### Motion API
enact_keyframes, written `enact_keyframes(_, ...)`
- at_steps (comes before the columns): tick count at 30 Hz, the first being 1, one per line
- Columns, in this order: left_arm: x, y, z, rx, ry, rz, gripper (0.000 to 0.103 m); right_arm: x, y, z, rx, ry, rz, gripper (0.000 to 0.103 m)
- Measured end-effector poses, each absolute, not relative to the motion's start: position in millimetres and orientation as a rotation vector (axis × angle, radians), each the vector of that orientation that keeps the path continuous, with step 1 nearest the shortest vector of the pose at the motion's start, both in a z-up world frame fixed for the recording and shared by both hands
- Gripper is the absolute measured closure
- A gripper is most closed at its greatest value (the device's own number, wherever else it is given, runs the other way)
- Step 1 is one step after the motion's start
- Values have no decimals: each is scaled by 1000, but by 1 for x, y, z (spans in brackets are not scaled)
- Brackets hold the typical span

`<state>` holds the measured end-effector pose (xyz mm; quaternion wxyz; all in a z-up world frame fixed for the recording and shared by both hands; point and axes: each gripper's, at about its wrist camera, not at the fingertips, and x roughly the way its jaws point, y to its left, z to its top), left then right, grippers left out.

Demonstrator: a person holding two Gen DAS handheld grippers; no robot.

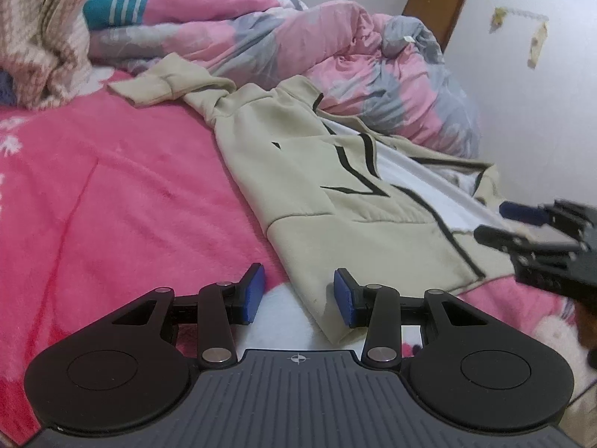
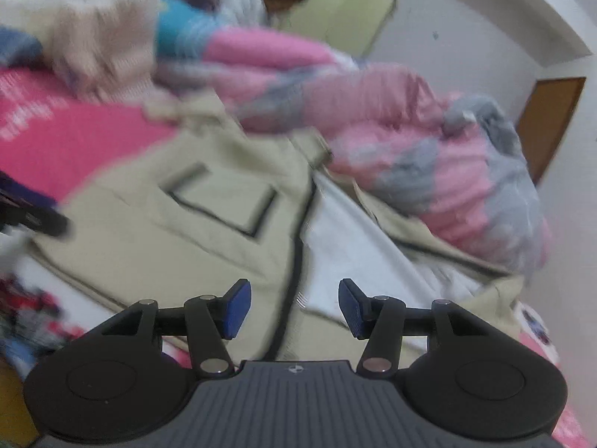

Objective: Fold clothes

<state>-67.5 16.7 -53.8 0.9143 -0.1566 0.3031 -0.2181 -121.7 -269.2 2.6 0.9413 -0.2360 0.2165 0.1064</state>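
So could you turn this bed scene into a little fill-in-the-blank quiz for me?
1. The beige jacket lies spread on a ____ blanket.
2. The pads on the left tongs are coloured ____.
3. The jacket's seams and zip are trimmed in ____.
4. Bunched behind the jacket is a quilt in pink and ____.

Missing words: pink; blue; black; grey

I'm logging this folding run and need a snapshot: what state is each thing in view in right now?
Beige jacket: spread on the bed, front unzipped, white lining showing, one sleeve flung out.
Pink-grey quilt: bunched in a heap behind the jacket.
Knit blanket: crumpled.
Left gripper: open, jacket's hem corner between its jaws, not pinched.
Right gripper: open, over the zipper edge.
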Motion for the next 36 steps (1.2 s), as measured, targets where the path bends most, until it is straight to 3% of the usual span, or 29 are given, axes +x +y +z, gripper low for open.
enact_keyframes(11,-23,77,-53,-740,672,-447,64,-154,-176,-46,-606,325,577,52)
enact_keyframes(14,4,78,-47,-717,670,-419,64,-146,-170,-48,-595,320,569,58)
enact_keyframes(15,16,78,-45,-706,673,-412,64,-143,-170,-47,-587,319,563,71)
enact_keyframes(17,46,75,-42,-680,694,-385,64,-140,-172,-45,-586,311,527,82)
enact_keyframes(27,171,38,-51,-460,739,-251,64,-143,-167,-66,-781,221,433,87)
enact_keyframes(28,175,35,-52,-448,728,-240,66,-142,-165,-68,-786,216,431,88)
enact_keyframes(31,180,25,-54,-420,701,-202,92,-137,-166,-64,-736,241,446,94)
enact_keyframes(36,169,16,-38,-360,607,-146,98,-134,-183,-33,-564,319,495,98)
